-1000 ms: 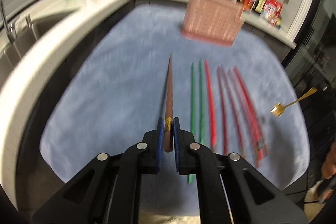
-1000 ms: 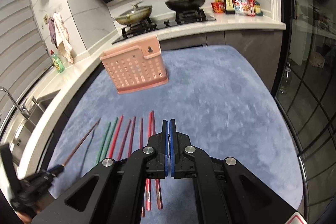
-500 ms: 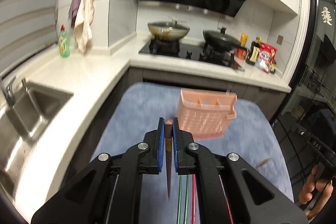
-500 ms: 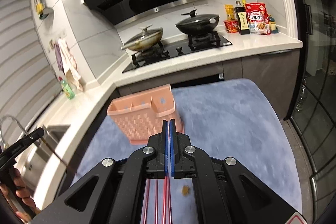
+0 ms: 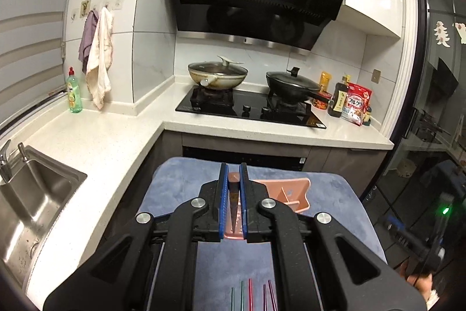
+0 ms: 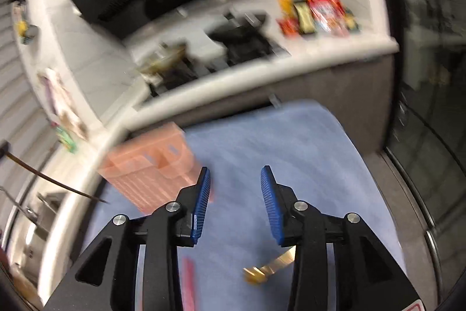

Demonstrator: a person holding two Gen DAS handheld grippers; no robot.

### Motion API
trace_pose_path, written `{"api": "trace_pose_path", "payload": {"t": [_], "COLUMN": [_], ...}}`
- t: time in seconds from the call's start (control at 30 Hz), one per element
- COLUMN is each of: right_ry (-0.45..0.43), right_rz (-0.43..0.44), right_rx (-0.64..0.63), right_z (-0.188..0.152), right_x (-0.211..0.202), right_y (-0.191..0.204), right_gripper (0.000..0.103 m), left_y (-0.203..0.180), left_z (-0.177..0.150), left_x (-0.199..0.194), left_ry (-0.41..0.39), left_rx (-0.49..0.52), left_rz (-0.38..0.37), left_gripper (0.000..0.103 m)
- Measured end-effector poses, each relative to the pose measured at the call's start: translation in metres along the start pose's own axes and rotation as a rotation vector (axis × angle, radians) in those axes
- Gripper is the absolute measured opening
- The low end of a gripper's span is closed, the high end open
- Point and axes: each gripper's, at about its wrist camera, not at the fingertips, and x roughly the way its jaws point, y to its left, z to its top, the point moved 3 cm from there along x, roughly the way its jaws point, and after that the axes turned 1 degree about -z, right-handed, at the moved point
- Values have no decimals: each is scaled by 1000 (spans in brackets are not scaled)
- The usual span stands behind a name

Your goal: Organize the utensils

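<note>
My left gripper (image 5: 233, 169) is shut on a brown chopstick (image 5: 234, 194), which hangs tip down over the pink slotted basket (image 5: 288, 191) on the blue mat (image 5: 180, 185). Green, red and purple chopsticks (image 5: 250, 296) lie on the mat below it. The right wrist view is blurred. My right gripper (image 6: 235, 174) is opening, with nothing between its blue pads (image 6: 201, 203). Under it on the mat (image 6: 305, 150) lies a gold fork (image 6: 262, 271). The basket (image 6: 151, 171) stands to its left, and the brown chopstick (image 6: 52, 182) slants in from the left edge.
An L-shaped white counter (image 5: 116, 142) wraps the mat's left and far sides, with a steel sink (image 5: 35, 188) on the left. A hob with two pans (image 5: 250, 104) and bottles and packets (image 5: 349, 104) sit at the back. Dark glass doors (image 5: 431, 136) close off the right.
My left gripper has lifted the brown chopstick off the mat and carried it forward to above the basket. My right gripper has gone from shut to open and moved forward.
</note>
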Motion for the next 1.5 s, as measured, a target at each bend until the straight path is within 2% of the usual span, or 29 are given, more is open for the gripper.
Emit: {"api": "trace_pose_path", "payload": {"t": [0.13, 0.33, 0.5, 0.67, 0.73, 0.8, 0.9, 1.07, 1.23, 1.3, 1.5], "right_ry": [140, 227, 252, 221, 219, 223, 227, 190, 98, 51, -56], "right_rz": [-54, -51, -12, 15, 21, 24, 56, 124, 180, 221, 271], "right_rx": [81, 146, 167, 146, 143, 148, 183, 218, 135, 101, -8], "right_z": [-48, -78, -91, -89, -88, -87, -86, -72, -34, -12, 51], "right_x": [31, 69, 91, 97, 98, 99, 96, 75, 37, 22, 1], "right_y": [-54, -86, -96, -97, -98, -99, -102, -93, -52, -28, 34], "right_gripper": [37, 37, 37, 36, 30, 16, 13, 7, 3, 3, 3], "left_y": [-1, 1, 5, 6, 5, 3, 1, -2, -4, -6, -17], "left_z": [-18, -42, -52, -60, -63, -66, -68, -65, -45, -32, 23], "left_x": [5, 11, 9, 9, 10, 12, 14, 12, 9, 8, 5], "left_ry": [41, 96, 122, 149, 158, 167, 179, 175, 150, 131, 27], "left_rx": [6, 13, -1, -18, -20, -21, -21, -13, -16, -12, 8], "left_rz": [-4, 17, 28, 27, 24, 22, 15, 13, -10, -17, -40], "left_gripper": [7, 7, 7, 7, 7, 7, 7, 7, 7, 7, 7]}}
